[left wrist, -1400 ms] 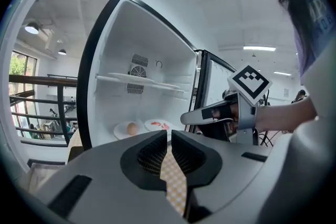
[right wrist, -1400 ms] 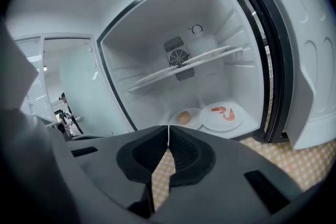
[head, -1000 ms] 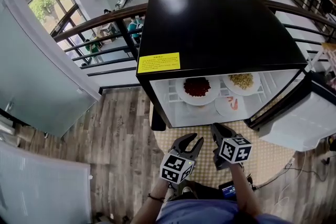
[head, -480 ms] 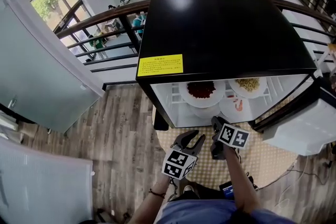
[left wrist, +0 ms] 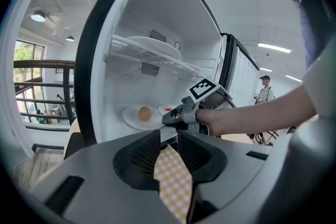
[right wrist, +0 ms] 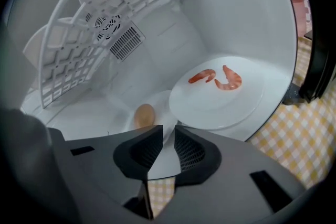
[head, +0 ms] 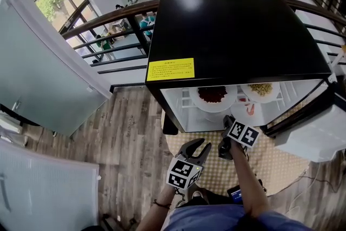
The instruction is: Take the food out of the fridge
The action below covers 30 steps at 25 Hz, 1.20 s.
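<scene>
While the black mini fridge (head: 238,30) stood open at twelve o'clock in the head view, its door (head: 308,140) hung out toward four o'clock. A yellow-checked mat (head: 270,165) lay before it at five o'clock on the wood-plank floor (head: 124,138). The right gripper (head: 227,123) reached to the mouth of the lower compartment with its jaws a little apart and pinching nothing. The left gripper (head: 197,146) hung back over the mat at seven o'clock of the right one, its jaws likewise slightly spread, with only the checked mat showing between them. On the upper wire shelf (head: 186,97) sat a plate of dark red food (head: 212,94), and at its three o'clock a plate of yellowish food (head: 262,89). In the right gripper view, a white plate (right wrist: 210,107) lay on the fridge floor at one o'clock of the jaws, with a smaller plate (right wrist: 161,105) partly under its rim at eleven o'clock. A yellow label (head: 170,70) was stuck at the lid's front left corner. Two shrimp (right wrist: 223,77) lay on the larger plate, and a tan egg-shaped item (right wrist: 145,114) on the smaller one.
</scene>
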Motion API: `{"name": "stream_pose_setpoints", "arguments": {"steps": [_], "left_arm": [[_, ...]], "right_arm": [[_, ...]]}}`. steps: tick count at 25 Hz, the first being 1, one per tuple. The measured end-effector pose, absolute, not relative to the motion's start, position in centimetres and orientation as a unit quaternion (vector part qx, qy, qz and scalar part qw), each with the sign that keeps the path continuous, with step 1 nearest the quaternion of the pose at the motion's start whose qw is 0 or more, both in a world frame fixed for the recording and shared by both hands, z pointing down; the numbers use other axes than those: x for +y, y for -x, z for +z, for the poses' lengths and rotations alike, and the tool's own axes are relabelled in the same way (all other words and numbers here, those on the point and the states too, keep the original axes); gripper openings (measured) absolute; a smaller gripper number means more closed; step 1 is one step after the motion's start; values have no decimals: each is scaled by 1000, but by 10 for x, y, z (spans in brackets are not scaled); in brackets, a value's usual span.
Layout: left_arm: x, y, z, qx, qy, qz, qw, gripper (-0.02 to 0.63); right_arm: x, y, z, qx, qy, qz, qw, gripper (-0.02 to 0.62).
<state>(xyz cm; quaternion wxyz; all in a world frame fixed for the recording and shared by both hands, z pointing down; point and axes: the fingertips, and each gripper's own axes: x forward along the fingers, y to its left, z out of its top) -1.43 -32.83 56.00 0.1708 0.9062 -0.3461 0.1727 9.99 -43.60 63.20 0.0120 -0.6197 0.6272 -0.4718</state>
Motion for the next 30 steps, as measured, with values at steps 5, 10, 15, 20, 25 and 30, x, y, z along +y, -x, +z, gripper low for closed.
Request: {"name": "stream_pose_setpoints", "arguments": {"steps": [5, 10, 15, 20, 25, 30], "left_arm": [[-320, 28, 569, -357, -896, 172, 199, 98], [-316, 35, 579, -363, -887, 168, 233, 98], [-325, 27, 599, -358, -867, 143, 315, 140], [-353, 14, 620, -363, -838, 111, 392, 181], [-370, 5, 633, -379, -824, 123, 403, 190], [-378, 1, 640, -390, -801, 91, 445, 190]], "right_arm": [[-432, -99, 632, 615, 597, -514, 44, 58], [-414, -95, 632, 613, 570, -545, 39, 49], [-391, -88, 633, 612, 537, -578, 51, 43], [-380, -84, 634, 616, 522, -588, 51, 41], [-373, -81, 634, 619, 509, -596, 52, 38], [-372, -81, 634, 621, 503, -599, 54, 38]]}}
